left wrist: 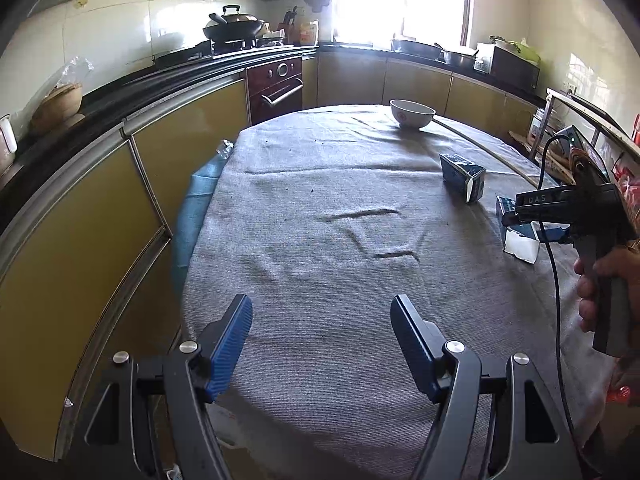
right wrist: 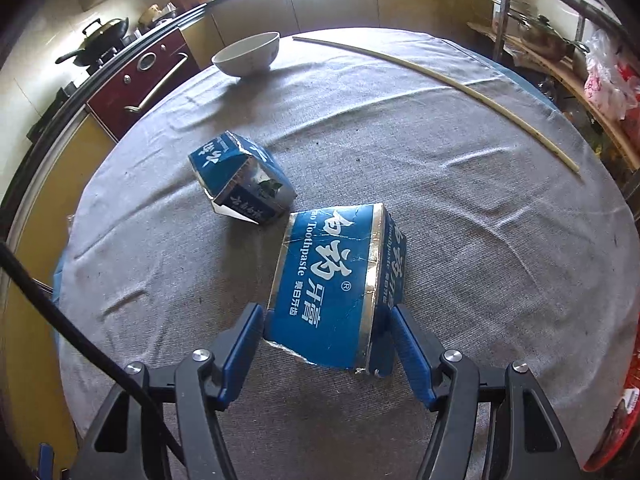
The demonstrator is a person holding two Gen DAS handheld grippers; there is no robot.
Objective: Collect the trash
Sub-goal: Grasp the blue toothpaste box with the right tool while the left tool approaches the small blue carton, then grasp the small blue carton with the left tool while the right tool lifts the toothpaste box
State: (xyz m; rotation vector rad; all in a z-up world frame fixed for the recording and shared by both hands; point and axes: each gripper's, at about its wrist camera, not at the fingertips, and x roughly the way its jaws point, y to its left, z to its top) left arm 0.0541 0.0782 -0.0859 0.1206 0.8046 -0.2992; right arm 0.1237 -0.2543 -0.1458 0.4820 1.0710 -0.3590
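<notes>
Two torn pieces of a blue toothpaste box lie on the grey-clothed round table (right wrist: pixel 480 240). The nearer piece (right wrist: pixel 332 280) sits between the fingers of my right gripper (right wrist: pixel 326 316); the pads look pressed to its sides. The farther piece (right wrist: pixel 240 178) lies just beyond it to the left. In the left wrist view the farther piece (left wrist: pixel 464 176) is at right, and the nearer piece (left wrist: pixel 518 236) sits under my right gripper (left wrist: pixel 516 212). My left gripper (left wrist: pixel 322 312) is open and empty over the table's near edge.
A white bowl (right wrist: pixel 248 54) stands at the table's far side. A long thin pale stick (right wrist: pixel 460 84) lies across the far right of the cloth. Yellow cabinets, an oven (left wrist: pixel 276 86) and a wok (left wrist: pixel 234 26) line the left. A cluttered shelf (right wrist: pixel 560 52) stands right.
</notes>
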